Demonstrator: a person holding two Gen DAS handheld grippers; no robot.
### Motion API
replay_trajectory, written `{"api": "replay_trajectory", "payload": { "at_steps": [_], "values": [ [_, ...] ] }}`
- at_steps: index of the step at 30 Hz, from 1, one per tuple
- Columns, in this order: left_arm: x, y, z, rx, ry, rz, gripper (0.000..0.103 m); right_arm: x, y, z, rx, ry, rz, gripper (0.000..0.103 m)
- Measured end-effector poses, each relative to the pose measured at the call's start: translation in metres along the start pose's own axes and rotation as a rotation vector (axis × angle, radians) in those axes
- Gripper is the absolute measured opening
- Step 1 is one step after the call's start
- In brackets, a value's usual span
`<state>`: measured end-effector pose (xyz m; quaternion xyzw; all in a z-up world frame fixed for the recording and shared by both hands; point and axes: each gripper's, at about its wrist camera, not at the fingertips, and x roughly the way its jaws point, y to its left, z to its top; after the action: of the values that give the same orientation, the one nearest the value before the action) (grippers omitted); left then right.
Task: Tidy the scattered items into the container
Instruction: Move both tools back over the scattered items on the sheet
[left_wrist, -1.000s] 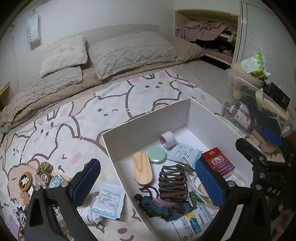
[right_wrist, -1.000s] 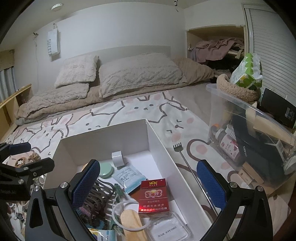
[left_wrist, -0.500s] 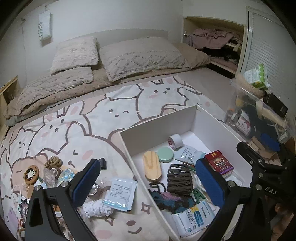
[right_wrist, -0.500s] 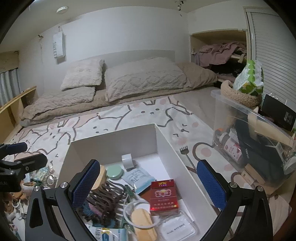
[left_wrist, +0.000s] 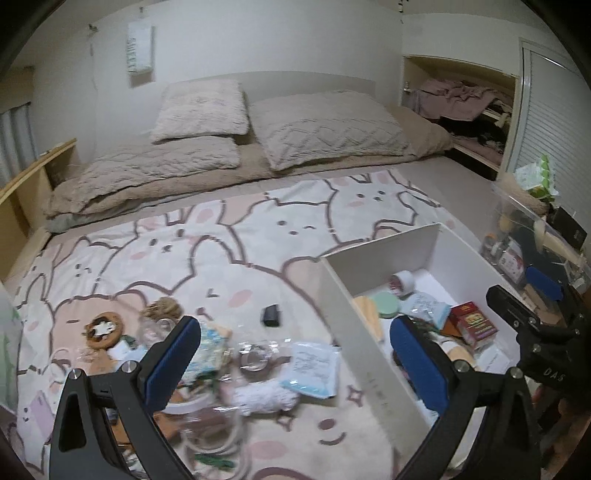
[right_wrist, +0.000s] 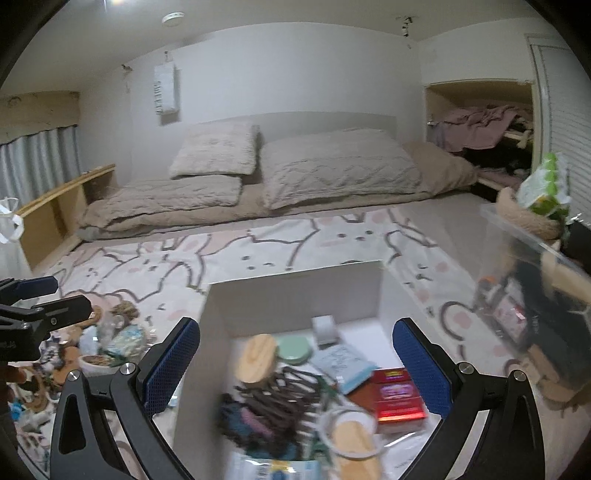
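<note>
A white box (left_wrist: 373, 317) sits on the bed, holding a red pack (left_wrist: 472, 319), a green tin (left_wrist: 384, 303), a tape roll (left_wrist: 402, 281) and more. Left of the box lie scattered items: a blue-white sachet (left_wrist: 312, 371), a small black block (left_wrist: 271, 315), a round wooden piece (left_wrist: 103, 328), a white cloth bundle (left_wrist: 266, 397). My left gripper (left_wrist: 295, 363) hangs open and empty above this pile. My right gripper (right_wrist: 295, 363) is open and empty over the white box (right_wrist: 295, 291), above a brown hair claw (right_wrist: 288, 393) and the red pack (right_wrist: 397, 395).
A clear plastic bin (right_wrist: 532, 288) full of things stands right of the box. Pillows (left_wrist: 321, 129) lie at the bed's head. A wooden shelf (right_wrist: 62, 206) runs along the left side. The patterned sheet (left_wrist: 221, 240) beyond the pile is bare.
Both grippers have swung left and back. The left view now centres on the scattered pile instead of the box. Both stay open and empty.
</note>
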<state>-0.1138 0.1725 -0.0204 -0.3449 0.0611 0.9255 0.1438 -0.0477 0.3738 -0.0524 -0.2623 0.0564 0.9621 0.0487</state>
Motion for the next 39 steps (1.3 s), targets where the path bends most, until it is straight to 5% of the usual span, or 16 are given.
{"api": "replay_trajectory", "payload": {
  "at_steps": [20, 39],
  "values": [
    [-0.023, 0.076, -0.039, -0.066, -0.077, 0.129, 0.103, 0.010, 0.064, -0.008, -0.048, -0.001, 0.090, 0.103],
    [-0.023, 0.115, -0.074, -0.149, -0.069, 0.167, 0.103, 0.017, 0.121, -0.024, -0.148, -0.003, 0.155, 0.103]
  ]
}}
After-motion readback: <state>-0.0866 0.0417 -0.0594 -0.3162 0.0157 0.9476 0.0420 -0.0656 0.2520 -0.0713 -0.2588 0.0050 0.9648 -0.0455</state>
